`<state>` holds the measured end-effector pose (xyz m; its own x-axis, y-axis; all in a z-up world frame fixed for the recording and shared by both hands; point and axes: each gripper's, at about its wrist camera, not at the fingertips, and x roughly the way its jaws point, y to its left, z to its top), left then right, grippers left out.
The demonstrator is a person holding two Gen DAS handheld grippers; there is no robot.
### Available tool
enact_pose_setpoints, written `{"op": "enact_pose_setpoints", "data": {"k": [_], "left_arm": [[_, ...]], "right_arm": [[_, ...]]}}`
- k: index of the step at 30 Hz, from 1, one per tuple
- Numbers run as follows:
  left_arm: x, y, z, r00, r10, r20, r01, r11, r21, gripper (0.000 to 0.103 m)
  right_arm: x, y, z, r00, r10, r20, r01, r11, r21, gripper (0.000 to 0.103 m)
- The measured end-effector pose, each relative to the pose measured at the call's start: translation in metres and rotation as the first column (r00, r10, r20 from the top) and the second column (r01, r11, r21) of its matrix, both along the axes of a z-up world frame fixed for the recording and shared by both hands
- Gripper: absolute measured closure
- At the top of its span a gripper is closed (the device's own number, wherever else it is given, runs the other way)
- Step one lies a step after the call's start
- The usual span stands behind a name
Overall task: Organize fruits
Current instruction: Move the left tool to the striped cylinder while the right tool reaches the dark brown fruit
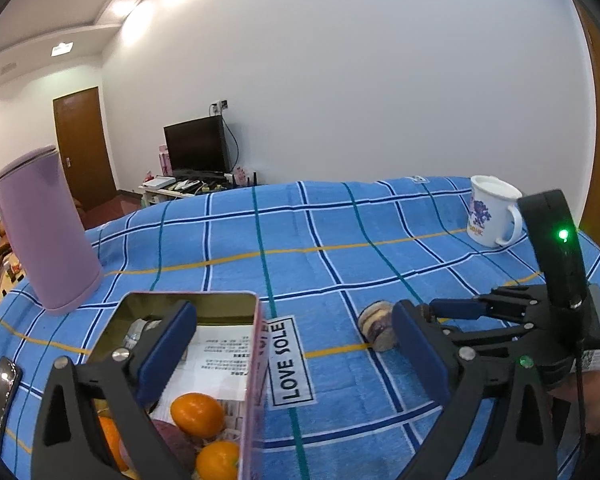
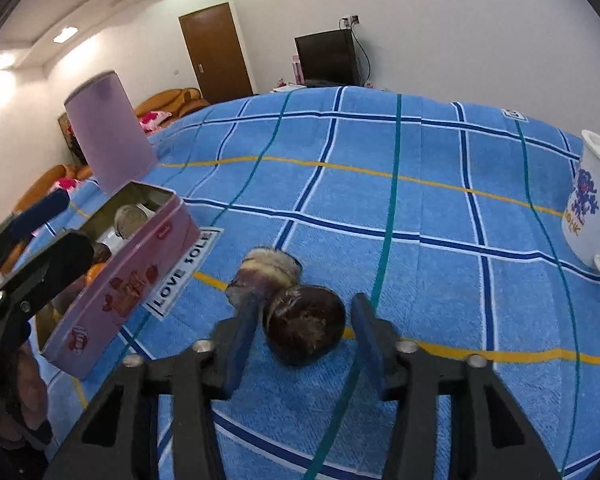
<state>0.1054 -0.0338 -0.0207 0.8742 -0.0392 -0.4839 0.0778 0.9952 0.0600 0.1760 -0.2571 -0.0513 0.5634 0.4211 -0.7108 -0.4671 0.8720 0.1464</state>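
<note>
Bright ceiling light (fisheye-warped edges)

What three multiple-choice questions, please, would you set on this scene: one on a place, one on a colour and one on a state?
1. Where does the white mug stand?
A. on the floor
B. on the checked cloth
C. on a shelf

2. What colour is the tall jug beside the tin?
A. green
B. black
C. lilac

3. How are the right tongs?
A. open around the dark round fruit
B. shut on the mug
C. shut on an orange

Answers:
1. B, its base rests on the blue checks.
2. C, its side shows pale purple in both views.
3. A, a gap shows between each pad and the fruit.
</note>
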Motion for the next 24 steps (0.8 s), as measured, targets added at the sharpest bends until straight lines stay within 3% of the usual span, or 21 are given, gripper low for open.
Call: {"op": "enact_pose_setpoints", "data": {"k": [5, 15, 21, 24], "left_arm": [[0.005, -0.006, -0.001, 1.000, 0.000, -0.006, 0.000, 1.000, 0.012, 0.003], [0.034, -0.034, -0.022, 0.993, -0.038, -0.107, 0.038, 0.999, -0.001, 0.004], [0.063, -0.045, -0.038, 0.974, -0.072, -0.214, 0.059, 0.996, -0.065, 0.020], [0.073, -0.051, -0.047, 0.963, -0.085, -0.254, 0.070, 0.995, -0.067, 0.034]], "right_arm": [[-0.007, -0.003, 0.002, 1.000, -0.006, 0.027, 0.007, 0.999, -0.031, 0.060], [-0.004, -0.045, 0.011, 0.973, -0.218, 0.080, 0.220, 0.975, -0.011, 0.060], [-0.006, -0.051, 0.013, 0.962, -0.255, 0.093, 0.257, 0.967, -0.003, 0.060], [-0.008, -0.052, 0.015, 0.959, -0.264, 0.106, 0.266, 0.964, -0.005, 0.059]]}}
